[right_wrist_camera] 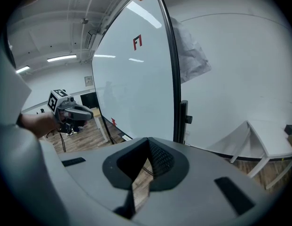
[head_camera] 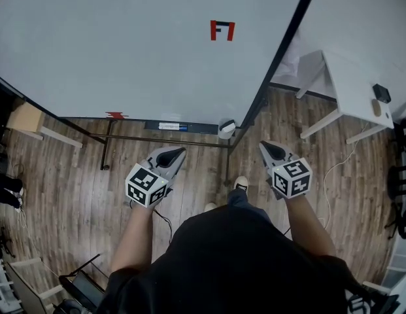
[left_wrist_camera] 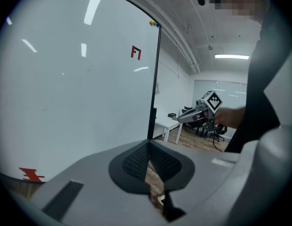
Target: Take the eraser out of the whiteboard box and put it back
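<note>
Eraser [head_camera: 172,127], as far as I can tell the white-and-blue block, lies in the dark whiteboard box [head_camera: 197,129] on the whiteboard's [head_camera: 124,44] bottom edge, near its right corner. The left gripper [head_camera: 180,152] and right gripper [head_camera: 265,147] hang above the wooden floor [head_camera: 72,175], well short of it. Both have their jaws pressed together on nothing.

Whiteboard box [head_camera: 201,129]: dark, long, narrow tray, sitting level along bottom edge of whiteboard [head_camera: 124,51], straight ahead of you and low down. Eraser [head_camera: 171,126]: small flat block, white with blue at one end. It lies lengthwise inside box, in its left half as you face it. You see it only from above, too small for finer detail. Eraser in box, not lifted out.
</note>
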`<state>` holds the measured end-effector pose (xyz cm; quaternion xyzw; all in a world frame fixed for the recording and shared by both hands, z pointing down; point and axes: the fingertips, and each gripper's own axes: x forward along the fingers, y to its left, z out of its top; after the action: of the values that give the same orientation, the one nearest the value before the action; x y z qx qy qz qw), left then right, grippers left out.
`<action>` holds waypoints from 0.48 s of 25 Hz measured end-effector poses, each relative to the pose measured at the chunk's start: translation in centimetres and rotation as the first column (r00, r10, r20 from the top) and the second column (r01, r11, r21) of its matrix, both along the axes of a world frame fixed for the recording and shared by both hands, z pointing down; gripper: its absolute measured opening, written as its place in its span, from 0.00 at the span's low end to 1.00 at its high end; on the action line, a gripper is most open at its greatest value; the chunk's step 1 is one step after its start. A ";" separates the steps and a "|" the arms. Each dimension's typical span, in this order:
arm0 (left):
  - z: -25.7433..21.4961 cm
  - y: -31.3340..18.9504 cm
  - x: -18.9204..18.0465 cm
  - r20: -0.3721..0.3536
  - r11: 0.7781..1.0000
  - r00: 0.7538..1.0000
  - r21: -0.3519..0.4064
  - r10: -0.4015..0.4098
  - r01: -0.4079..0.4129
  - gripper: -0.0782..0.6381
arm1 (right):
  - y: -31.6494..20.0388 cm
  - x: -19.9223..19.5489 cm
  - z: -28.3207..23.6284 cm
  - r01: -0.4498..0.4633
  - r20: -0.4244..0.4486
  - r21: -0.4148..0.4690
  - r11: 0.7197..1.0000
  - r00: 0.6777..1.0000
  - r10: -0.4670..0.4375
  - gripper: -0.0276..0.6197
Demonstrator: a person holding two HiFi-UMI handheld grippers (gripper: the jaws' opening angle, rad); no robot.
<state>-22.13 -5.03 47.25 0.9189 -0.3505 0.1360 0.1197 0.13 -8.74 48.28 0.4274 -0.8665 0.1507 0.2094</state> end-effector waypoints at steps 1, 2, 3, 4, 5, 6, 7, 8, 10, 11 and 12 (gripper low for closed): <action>-0.1 -0.2 0.2 0.002 1.000 1.000 0.001 -0.001 0.001 0.13 | -0.2 0.1 0.1 0.000 0.001 -0.001 1.000 1.000 0.000 0.03; -0.1 -0.4 0.3 0.004 1.000 1.000 0.001 -0.001 0.001 0.13 | -0.4 0.2 0.2 0.002 0.003 -0.003 1.000 1.000 -0.001 0.03; -0.2 -0.5 0.5 0.007 1.000 1.000 0.001 -0.001 0.001 0.13 | -0.6 0.3 0.3 0.004 0.004 -0.004 1.000 1.000 -0.004 0.03; -0.2 -0.7 0.6 0.010 1.000 1.000 0.000 -0.001 0.001 0.13 | -0.9 0.4 0.3 0.007 0.006 -0.004 1.000 1.000 -0.007 0.03; -0.2 -1.0 0.8 0.013 1.000 1.000 -0.002 -0.001 0.001 0.13 | -1.1 0.4 0.3 0.010 0.008 -0.004 1.000 1.000 -0.010 0.03; -0.1 -1.2 0.9 0.015 1.000 1.000 -0.003 -0.002 0.002 0.13 | -1.4 0.6 0.3 0.013 0.010 -0.004 1.000 1.000 -0.013 0.03; -0.1 -1.5 1.1 0.017 1.000 1.000 -0.004 -0.003 0.003 0.13 | -1.7 0.7 0.4 0.015 0.011 -0.005 1.000 1.000 -0.015 0.03; -0.1 -1.8 1.4 0.018 1.000 1.000 -0.005 -0.004 0.004 0.13 | -1.9 1.0 0.4 0.016 0.011 -0.006 1.000 1.000 -0.016 0.03; -0.1 -2.4 1.9 0.019 1.000 1.000 -0.007 -0.005 0.005 0.13 | -2.5 1.6 0.5 0.018 0.009 -0.011 1.000 1.000 -0.018 0.03; -0.1 -2.7 2.2 0.020 1.000 1.000 -0.009 -0.006 0.006 0.13 | -2.7 1.9 0.6 0.020 0.008 -0.015 1.000 1.000 -0.020 0.03; -0.1 -3.0 2.4 0.020 1.000 1.000 -0.012 -0.007 0.007 0.13 | -3.0 2.1 0.7 0.022 0.007 -0.018 1.000 1.000 -0.022 0.03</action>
<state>-19.69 -8.00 47.16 0.9155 -0.3541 0.1469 0.1221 2.25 -11.70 48.93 0.4153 -0.8705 0.1577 0.2117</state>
